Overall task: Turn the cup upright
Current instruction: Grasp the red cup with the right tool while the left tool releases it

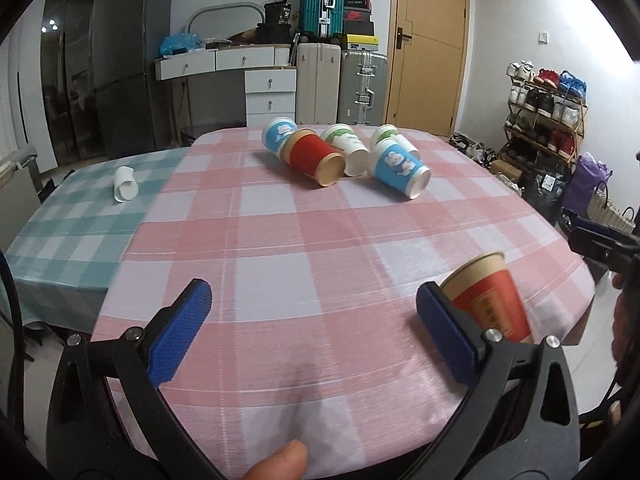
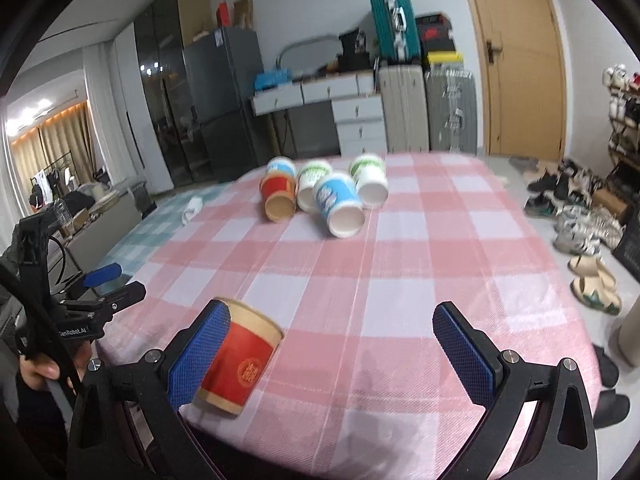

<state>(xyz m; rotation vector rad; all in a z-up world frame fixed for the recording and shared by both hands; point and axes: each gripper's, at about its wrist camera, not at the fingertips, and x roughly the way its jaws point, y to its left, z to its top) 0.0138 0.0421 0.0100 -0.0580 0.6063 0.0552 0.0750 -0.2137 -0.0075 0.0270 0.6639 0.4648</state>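
Both jaws wide, empty; red cup [image 2: 240,360] tilted beside right gripper [image 2: 340,356], nothing inside.

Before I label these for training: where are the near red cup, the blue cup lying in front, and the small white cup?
near red cup [image 2: 240,360], right wrist view, red sleeve.
blue cup [image 1: 400,164], left wrist view, printed side.
small white cup [image 1: 125,184], left wrist view, side wall.

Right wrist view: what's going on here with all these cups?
A person holds a two-finger gripper in each hand over a checked tablecloth. Both the left gripper and the right gripper are open and hold nothing. A red cup stands mouth up, somewhat tilted, near the table's front edge beside the right gripper's left finger. Five more cups lie tipped over at the far end.
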